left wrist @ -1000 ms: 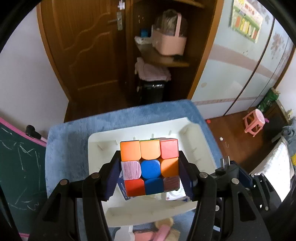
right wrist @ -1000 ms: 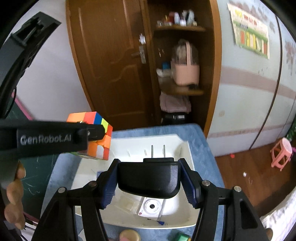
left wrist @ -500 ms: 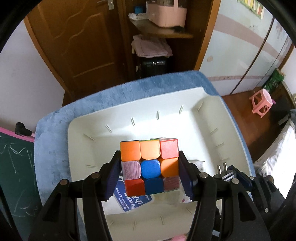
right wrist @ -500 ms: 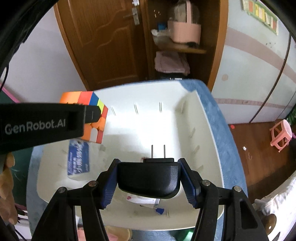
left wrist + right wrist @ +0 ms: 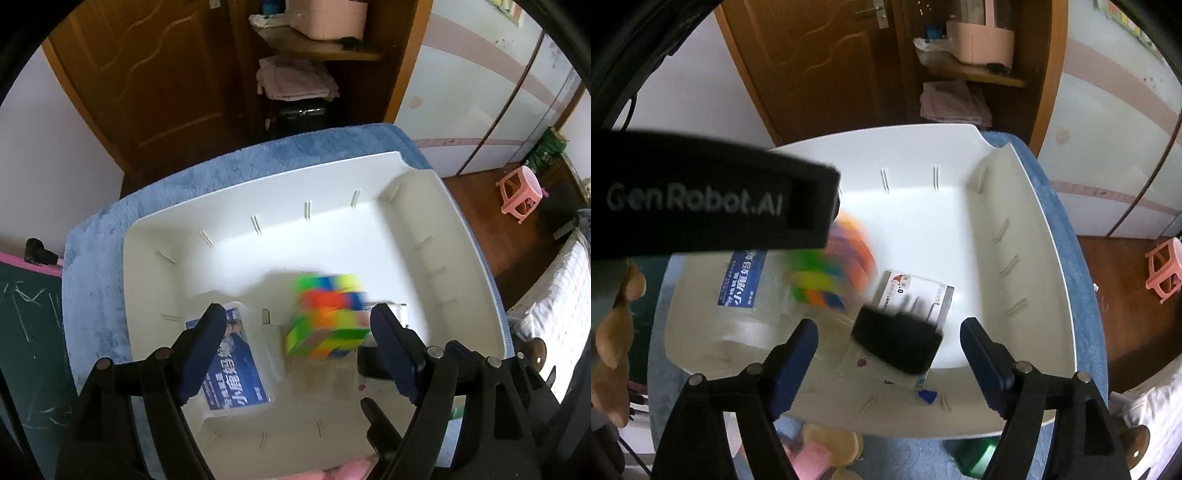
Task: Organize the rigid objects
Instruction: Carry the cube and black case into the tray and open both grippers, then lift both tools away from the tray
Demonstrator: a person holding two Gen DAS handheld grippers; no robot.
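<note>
Releasing over the white tray [image 5: 458, 221], my left tongs [image 5: 299, 332] and right tongs [image 5: 888, 345] have just opened, so cube [image 5: 328, 317] and plug adapter [image 5: 897, 341] drop inside.

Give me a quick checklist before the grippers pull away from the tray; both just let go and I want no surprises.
1. Left gripper clear of the puzzle cube: ok, jaws have just been opening, pads off it.
2. Right gripper clear of the black plug adapter: ok, jaws just opened too.
3. Cube settled: not ok, motion-blurred.
4. Adapter settled: cannot tell, prongs blurred.
5. Both inside the white tray: ok.
</note>
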